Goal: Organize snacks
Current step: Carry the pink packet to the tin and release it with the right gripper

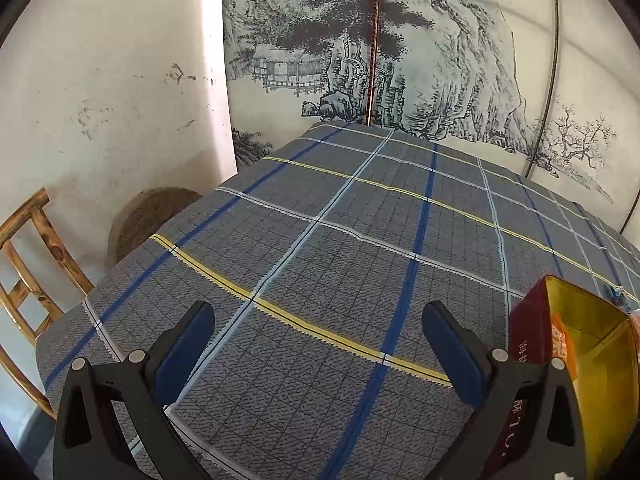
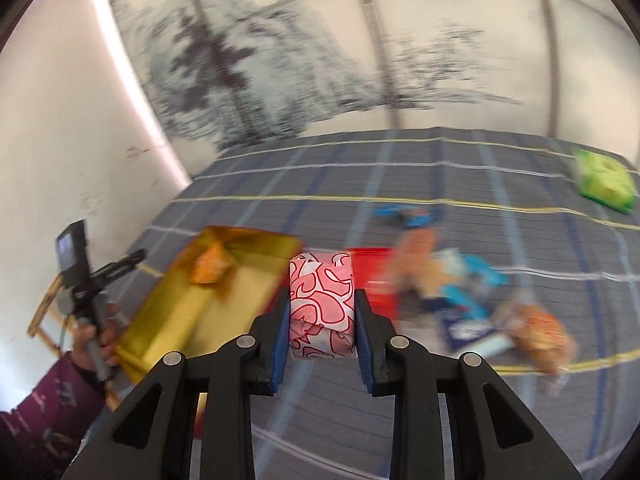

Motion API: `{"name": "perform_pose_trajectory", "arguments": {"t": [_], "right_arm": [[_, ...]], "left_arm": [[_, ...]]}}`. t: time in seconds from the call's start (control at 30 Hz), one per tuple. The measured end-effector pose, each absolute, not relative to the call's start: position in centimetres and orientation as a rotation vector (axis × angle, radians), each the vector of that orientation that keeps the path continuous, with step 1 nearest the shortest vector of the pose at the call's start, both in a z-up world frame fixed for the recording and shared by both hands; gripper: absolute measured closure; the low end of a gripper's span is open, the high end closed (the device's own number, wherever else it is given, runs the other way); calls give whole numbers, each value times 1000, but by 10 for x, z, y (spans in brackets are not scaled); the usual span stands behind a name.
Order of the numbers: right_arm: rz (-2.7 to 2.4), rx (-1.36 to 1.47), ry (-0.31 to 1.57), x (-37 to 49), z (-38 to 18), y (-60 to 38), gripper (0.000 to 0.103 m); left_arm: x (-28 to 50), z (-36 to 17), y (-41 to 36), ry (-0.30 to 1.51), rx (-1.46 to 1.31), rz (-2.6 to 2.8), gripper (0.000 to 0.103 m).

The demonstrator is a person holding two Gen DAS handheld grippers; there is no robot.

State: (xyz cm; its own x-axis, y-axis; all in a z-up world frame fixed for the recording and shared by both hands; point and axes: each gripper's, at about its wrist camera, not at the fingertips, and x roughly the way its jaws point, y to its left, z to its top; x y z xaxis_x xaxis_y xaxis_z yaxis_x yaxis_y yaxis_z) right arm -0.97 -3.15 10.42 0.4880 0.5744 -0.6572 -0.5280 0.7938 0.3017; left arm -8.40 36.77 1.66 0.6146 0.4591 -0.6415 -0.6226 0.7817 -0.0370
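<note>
Left gripper (image 1: 318, 344): jaws fully wide, nothing between the blue pads (image 1: 188, 344). It hangs above the table (image 1: 360, 240), which is covered with a grey plaid cloth, over the stretch near the left edge.

Gold box (image 1: 592, 344): open-topped, red on the outside, gold inside. It stands on the table just beside the left gripper's right finger. An orange packet (image 1: 562, 344) lies against its inner wall. In the right wrist view the same box (image 2: 192, 304) sits toward the left edge of the table with the orange packet (image 2: 210, 268) at its far end.

Right gripper (image 2: 322, 312): jaws narrow, clamped on a pink snack (image 2: 322, 300) wrapped in white paper with a red pattern. The pads press on both sides of it. The snack is clear of the cloth, between the gold box and a red lid (image 2: 376, 276) that lies flat on the table.

Remaining snacks, right wrist view, blurred:
- blue packets (image 2: 464, 300) and tan packets (image 2: 420, 264) in a loose pile right of the red lid;
- an orange-brown packet (image 2: 544, 336) toward the near right of the table;
- a green bag (image 2: 604, 180) near the far right corner.

A hand (image 2: 100, 332) in a purple sleeve (image 2: 48, 408) holds the left gripper's handle beyond the left edge. A wooden chair (image 1: 28, 280) stands off that same edge.
</note>
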Motion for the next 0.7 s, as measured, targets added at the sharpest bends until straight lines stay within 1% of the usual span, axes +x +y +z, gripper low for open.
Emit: {"name": "perform_pose_trajectory", "arguments": {"t": [0.13,0.27,0.4,0.7], "right_arm": [[799,21,872,-6,100,39,73],[840,-32,923,4,90,87,73],[835,-35,1001,24,72,112,73],[807,-86,1061,39,54,140,73]], "left_arm": [[-84,15,369,665,-280,627,0],[-88,15,371,652,-304,616,0],[-91,15,373,642,-324,607,0],[-93,16,377,631,-344,600,0]]}}
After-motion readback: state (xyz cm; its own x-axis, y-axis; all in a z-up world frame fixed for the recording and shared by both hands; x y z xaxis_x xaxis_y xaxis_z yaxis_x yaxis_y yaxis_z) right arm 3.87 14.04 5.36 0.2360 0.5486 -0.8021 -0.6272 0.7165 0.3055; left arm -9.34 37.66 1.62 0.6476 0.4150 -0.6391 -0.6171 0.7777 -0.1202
